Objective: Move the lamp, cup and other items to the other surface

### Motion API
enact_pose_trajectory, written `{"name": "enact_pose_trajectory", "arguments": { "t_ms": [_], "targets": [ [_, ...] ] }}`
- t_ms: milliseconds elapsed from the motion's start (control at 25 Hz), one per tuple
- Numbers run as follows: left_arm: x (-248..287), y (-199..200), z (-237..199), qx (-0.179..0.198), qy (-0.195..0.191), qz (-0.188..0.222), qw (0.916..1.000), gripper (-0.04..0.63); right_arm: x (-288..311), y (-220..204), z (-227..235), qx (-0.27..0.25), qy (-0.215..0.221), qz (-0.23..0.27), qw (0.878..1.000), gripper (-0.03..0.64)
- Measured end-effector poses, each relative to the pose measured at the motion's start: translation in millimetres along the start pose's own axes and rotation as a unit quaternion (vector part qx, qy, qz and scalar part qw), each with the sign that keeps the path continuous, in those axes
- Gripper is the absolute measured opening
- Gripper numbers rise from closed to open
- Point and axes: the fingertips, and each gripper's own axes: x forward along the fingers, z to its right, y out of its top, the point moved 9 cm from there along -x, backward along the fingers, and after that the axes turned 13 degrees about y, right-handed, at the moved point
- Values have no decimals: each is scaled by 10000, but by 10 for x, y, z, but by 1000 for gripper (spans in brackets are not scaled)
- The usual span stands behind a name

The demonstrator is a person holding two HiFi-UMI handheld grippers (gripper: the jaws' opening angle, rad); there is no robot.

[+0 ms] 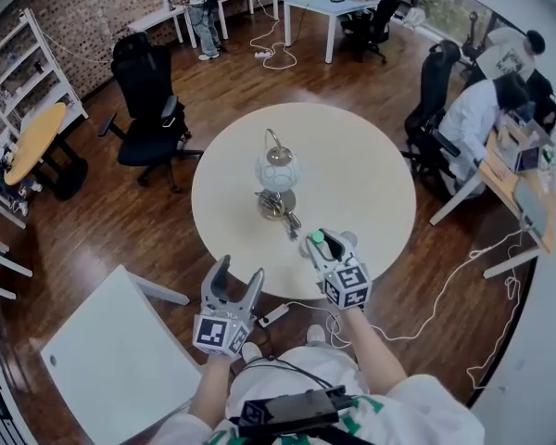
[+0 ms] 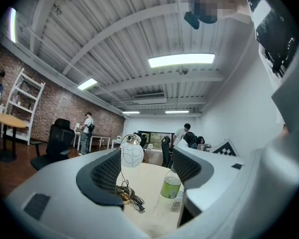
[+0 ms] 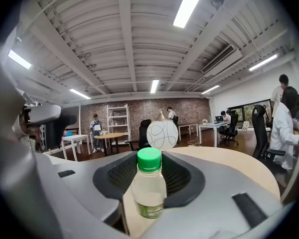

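The right gripper [image 1: 324,245] pinched a green-capped bottle [image 3: 149,183]; the left gripper [image 1: 240,272] hung spread, empty. Its transfer seemed underway; next, it needed carrying to the white table [image 1: 120,360].

Brick wall [image 1: 102,7], dark wood floor [image 1: 120,221], black office chair [image 1: 148,109], white shelf [image 1: 32,68], ceiling strip lights [image 2: 181,60].

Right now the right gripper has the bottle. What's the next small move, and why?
Probably keep the right gripper shut and carry the bottle left toward the white square table. Its jaws already clamp the bottle at the round table's near edge, so only the transfer remains; the lamp stands on the round table, and the left gripper is open and empty.
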Motion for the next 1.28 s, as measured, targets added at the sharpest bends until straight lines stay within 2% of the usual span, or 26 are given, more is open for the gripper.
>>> {"name": "enact_pose_trajectory", "arguments": {
  "t_ms": [240, 440, 560, 760, 880, 1040, 1160, 1280],
  "targets": [
    [16, -15, 119, -26, -48, -19, 10000, 308, -219, 82, -61, -40, 106, 72, 9999, 170],
    [59, -65, 274, -31, -79, -99, 9999, 308, -340, 136, -85, -33, 356, 154, 9992, 170],
    [75, -105, 363, -30, 61, -103, 9999, 308, -403, 206, -91, -105, 557, 160, 9983, 170],
    [-19, -177, 409, 8, 521, 3, 9986, 308, -350, 202, -94, -238, 1157, 302, 9925, 169],
    [-202, -210, 352, 45, 1013, -61, 9948, 308, -164, 193, -219, -222, 1745, 254, 9841, 169],
    [-579, -165, 239, 83, 1813, 34, 9834, 308, 116, 212, -553, -171, 2556, 138, 9665, 169],
    [-933, -115, 117, 183, 2210, 45, 9751, 308, 337, 207, -924, -199, 2998, 150, 9537, 169],
    [-1378, -119, -75, 132, 2613, 62, 9651, 308, 485, 129, -1401, -264, 3390, 189, 9402, 169]
  ]
}}
